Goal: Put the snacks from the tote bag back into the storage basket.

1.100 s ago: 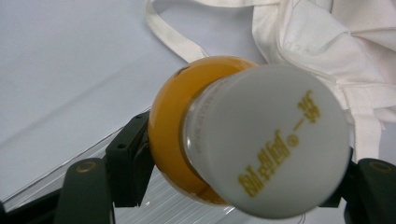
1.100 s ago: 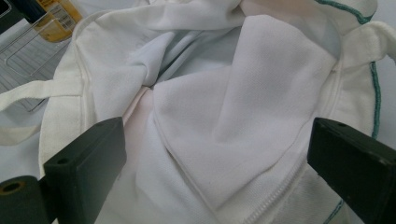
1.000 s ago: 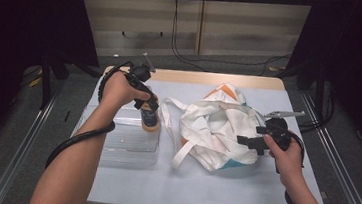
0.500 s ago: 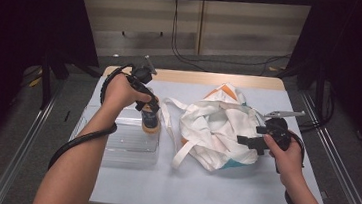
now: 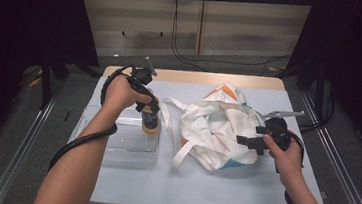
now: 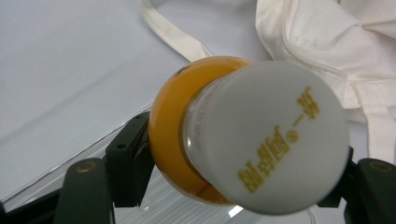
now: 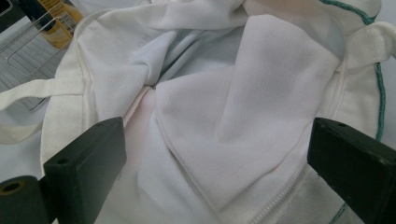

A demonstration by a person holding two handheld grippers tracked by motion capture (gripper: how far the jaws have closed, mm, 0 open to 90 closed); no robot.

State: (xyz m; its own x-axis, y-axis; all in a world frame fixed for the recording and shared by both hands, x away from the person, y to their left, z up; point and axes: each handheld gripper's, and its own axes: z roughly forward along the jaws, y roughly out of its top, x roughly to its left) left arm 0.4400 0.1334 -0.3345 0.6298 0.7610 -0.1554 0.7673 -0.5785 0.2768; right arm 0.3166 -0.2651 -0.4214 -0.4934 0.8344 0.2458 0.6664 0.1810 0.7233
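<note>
While your left tongs (image 5: 151, 113) stay clamped on the bottle (image 5: 150, 121), count the job as roughly half done at best: the item is in hand but not yet stowed. Item one, bottle: orange contents, white cap (image 6: 266, 140), upright, gripped across the body just under the cap, jaws pressed on either side in the left gripper view. It sits over the right edge of the clear tray (image 5: 115, 141) at the left of the worktop (image 5: 200, 189), just beside the bag's loose strap (image 5: 167, 121); whether its base rests on the tray or hangs just above it cannot be told. Item two, bag (image 5: 216, 130): white cloth tote with orange and teal print, crumpled in a heap at mid worktop, handles splayed, mouth not visibly held open from above. Item three, your right tongs (image 5: 241, 139): at the bag's right side, jaws spread wide in the right gripper view with folds of white cloth (image 7: 243, 116) lying between them, not pinched. Judged outstanding, if the bottle is bound for the bag: close the right tongs on a rim or fold, lift to open the mouth, carry the bottle across the strap, lower it inside, release. Judged done: bottle picked and secured, right hand placed at the bag. No other goods on the worktop.
</note>
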